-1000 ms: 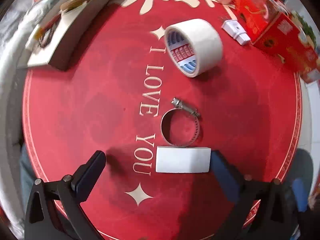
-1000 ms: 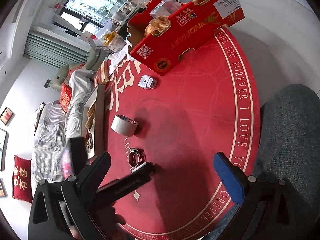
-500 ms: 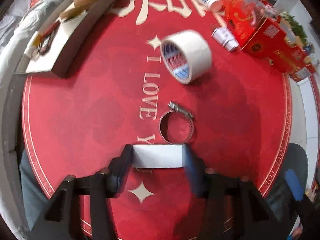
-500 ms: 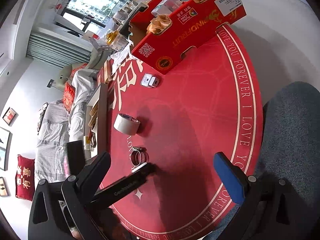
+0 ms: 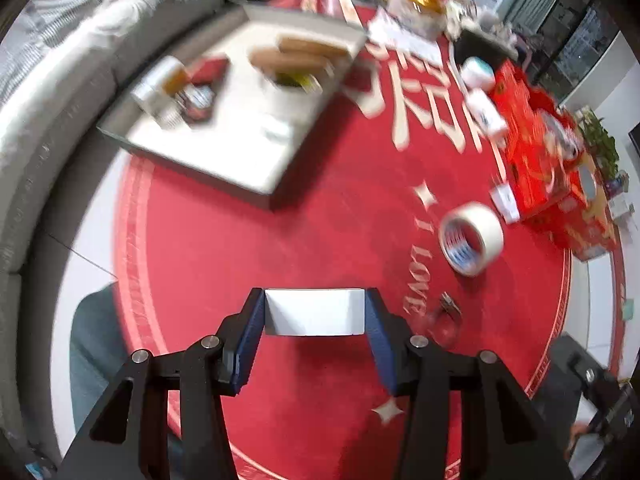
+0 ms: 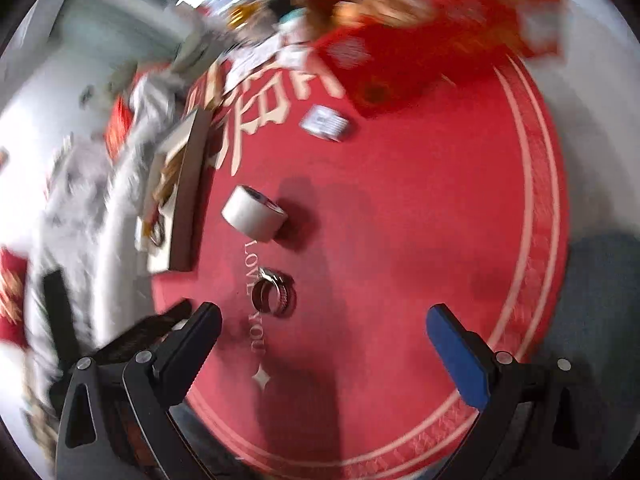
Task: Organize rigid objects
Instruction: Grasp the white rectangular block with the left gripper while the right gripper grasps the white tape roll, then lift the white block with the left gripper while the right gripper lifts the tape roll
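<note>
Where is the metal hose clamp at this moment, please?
The metal hose clamp lies on the round red mat, below the white tape roll, ahead of the right tongs; in the left view it sits lower right.

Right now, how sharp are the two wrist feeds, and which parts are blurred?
Left wrist view: the white box clamped in the left gripper is crisp, while the tray and tape roll smear with motion. Right wrist view: the top edge streaks heavily, the red carton unreadable; the hose clamp and open right gripper stay fairly clear.

Right tool (image 6: pixel 320 336) gapes wide above hose clamp (image 6: pixel 274 294) near tape roll (image 6: pixel 254 216).
</note>
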A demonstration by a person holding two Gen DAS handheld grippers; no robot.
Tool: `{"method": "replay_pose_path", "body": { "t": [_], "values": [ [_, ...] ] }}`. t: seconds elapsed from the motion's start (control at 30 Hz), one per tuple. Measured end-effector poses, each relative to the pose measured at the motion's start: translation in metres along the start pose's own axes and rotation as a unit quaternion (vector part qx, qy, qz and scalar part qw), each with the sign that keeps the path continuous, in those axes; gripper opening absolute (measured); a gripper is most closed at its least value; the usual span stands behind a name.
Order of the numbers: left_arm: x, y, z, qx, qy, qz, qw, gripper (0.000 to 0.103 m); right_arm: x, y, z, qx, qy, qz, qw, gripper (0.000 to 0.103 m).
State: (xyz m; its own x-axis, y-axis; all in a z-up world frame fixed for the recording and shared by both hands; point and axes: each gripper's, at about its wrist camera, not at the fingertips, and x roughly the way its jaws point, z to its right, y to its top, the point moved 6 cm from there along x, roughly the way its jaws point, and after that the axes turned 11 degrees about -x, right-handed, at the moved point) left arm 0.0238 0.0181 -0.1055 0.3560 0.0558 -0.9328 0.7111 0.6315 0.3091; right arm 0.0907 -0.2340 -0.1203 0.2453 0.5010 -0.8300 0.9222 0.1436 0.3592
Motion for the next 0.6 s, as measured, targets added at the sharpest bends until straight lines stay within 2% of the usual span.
{"method": "replay_pose_path", "body": {
  "t": [0.07,0.17,0.27,0.3,0.33,0.37,0.4,0.43,0.47,0.5,0.6],
  "values": [
    [-0.006,0.013,-0.008,0.010,0.004,0.018,0.9998,0.053,0.008,0.018,-0.021,-0.063,-0.018,-0.005,0.998,0.103],
    [0.004,0.032,-0.005,0.028,0.005,0.025,0.9993,0.053,0.034,0.045,-0.049,-0.160,-0.067,-0.010,0.985,0.103],
    [0.015,0.049,-0.006,0.031,-0.004,0.017,0.9994,0.053,0.074,0.060,-0.059,-0.186,-0.078,-0.050,0.978,0.102],
    [0.020,0.053,-0.006,0.031,-0.008,0.008,0.9995,0.053,0.090,0.061,-0.057,-0.188,-0.085,-0.072,0.976,0.086],
    [0.024,0.056,-0.004,0.031,-0.011,-0.001,0.9994,0.053,0.105,0.060,-0.055,-0.190,-0.094,-0.097,0.972,0.060],
    [0.028,0.061,-0.004,0.035,-0.009,-0.013,0.9993,0.053,0.115,0.058,-0.052,-0.193,-0.103,-0.122,0.968,0.057],
    [0.031,0.066,-0.005,0.037,-0.005,-0.027,0.9989,0.053,0.115,0.062,-0.057,-0.214,-0.114,-0.109,0.964,0.041],
    [0.032,0.071,-0.006,0.036,-0.005,-0.045,0.9983,0.053,0.119,0.062,-0.061,-0.235,-0.122,-0.121,0.957,0.034],
    [0.030,0.075,-0.006,0.036,-0.004,-0.053,0.9979,0.053,0.122,0.063,-0.063,-0.247,-0.136,-0.139,0.949,0.034],
    [0.026,0.080,-0.006,0.038,-0.001,-0.060,0.9975,0.053,0.121,0.065,-0.062,-0.240,-0.141,-0.151,0.949,0.034],
    [0.006,0.097,0.000,0.049,0.006,-0.060,0.9970,0.053,0.108,0.075,-0.059,-0.201,-0.126,-0.174,0.956,0.034]
  ]
}}
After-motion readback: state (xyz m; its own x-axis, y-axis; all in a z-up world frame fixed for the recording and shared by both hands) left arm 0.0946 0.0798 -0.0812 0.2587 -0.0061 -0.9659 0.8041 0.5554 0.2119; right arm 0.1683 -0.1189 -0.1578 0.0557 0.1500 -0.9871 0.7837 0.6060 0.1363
